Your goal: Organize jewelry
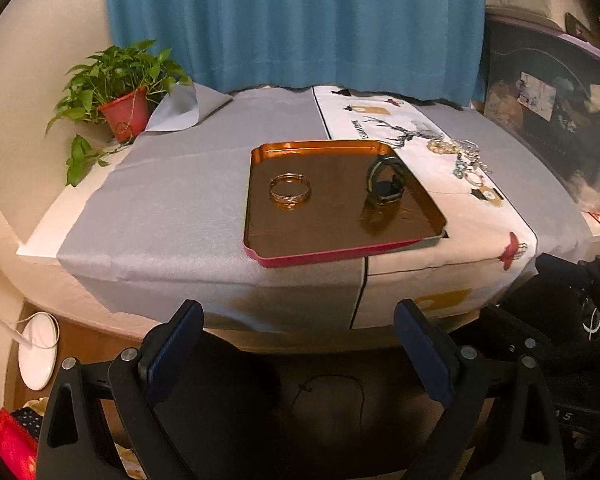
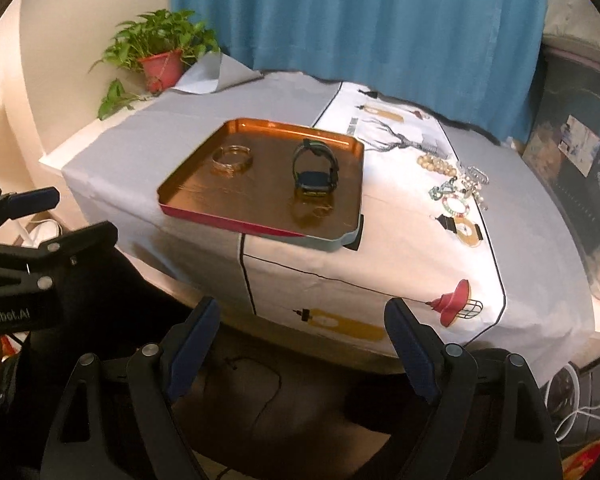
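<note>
A copper tray [image 1: 332,224] with a red rim lies on the cloth-covered table. In it a gold bangle [image 1: 290,192] lies at the left and a dark watch [image 1: 386,184] stands at the right. A heap of bead bracelets and necklaces [image 1: 464,156] lies on the white runner right of the tray. My left gripper [image 1: 300,316] hangs open and empty in front of the table edge. The right wrist view shows the tray [image 2: 240,196], bangle [image 2: 233,160], watch [image 2: 315,172] and heap [image 2: 456,184]. My right gripper [image 2: 303,308] is open and empty, also short of the table.
A potted plant [image 1: 120,92] stands at the table's far left corner before a blue curtain [image 1: 300,20]. A white deer-print runner [image 2: 400,240] crosses the grey cloth. A dark box [image 1: 560,112] stands to the right. A white round base [image 1: 40,348] lies on the floor.
</note>
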### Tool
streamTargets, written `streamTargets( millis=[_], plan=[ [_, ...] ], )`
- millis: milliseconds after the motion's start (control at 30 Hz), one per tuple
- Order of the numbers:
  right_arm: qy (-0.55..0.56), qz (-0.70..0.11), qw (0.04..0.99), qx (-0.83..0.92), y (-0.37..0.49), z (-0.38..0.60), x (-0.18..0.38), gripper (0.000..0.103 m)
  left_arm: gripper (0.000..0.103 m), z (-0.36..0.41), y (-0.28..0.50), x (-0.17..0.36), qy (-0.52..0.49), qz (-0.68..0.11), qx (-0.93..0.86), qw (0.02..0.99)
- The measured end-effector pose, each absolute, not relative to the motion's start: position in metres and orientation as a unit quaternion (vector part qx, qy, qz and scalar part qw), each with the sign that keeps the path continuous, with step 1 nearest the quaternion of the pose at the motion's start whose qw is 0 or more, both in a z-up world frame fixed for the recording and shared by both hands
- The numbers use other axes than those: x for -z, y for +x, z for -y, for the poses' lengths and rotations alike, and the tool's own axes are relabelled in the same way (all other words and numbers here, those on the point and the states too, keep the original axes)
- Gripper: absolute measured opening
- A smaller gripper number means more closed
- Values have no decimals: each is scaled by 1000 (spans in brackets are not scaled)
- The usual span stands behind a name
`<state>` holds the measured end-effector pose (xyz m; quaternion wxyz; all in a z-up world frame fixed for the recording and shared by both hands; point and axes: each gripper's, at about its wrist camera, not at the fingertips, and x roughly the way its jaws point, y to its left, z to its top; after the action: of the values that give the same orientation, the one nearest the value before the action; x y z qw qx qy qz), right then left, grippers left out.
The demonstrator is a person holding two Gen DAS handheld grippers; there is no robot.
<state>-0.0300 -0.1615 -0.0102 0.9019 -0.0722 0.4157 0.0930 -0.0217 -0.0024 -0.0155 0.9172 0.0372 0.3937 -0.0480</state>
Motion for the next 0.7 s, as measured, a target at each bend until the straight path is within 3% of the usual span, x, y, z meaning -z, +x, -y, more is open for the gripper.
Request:
streamTargets(
  millis=[700],
  plan=[
    [-72,-413,903,-93,-46,167,6,85,95,8,-39,10,44,-385,51,920]
  ],
)
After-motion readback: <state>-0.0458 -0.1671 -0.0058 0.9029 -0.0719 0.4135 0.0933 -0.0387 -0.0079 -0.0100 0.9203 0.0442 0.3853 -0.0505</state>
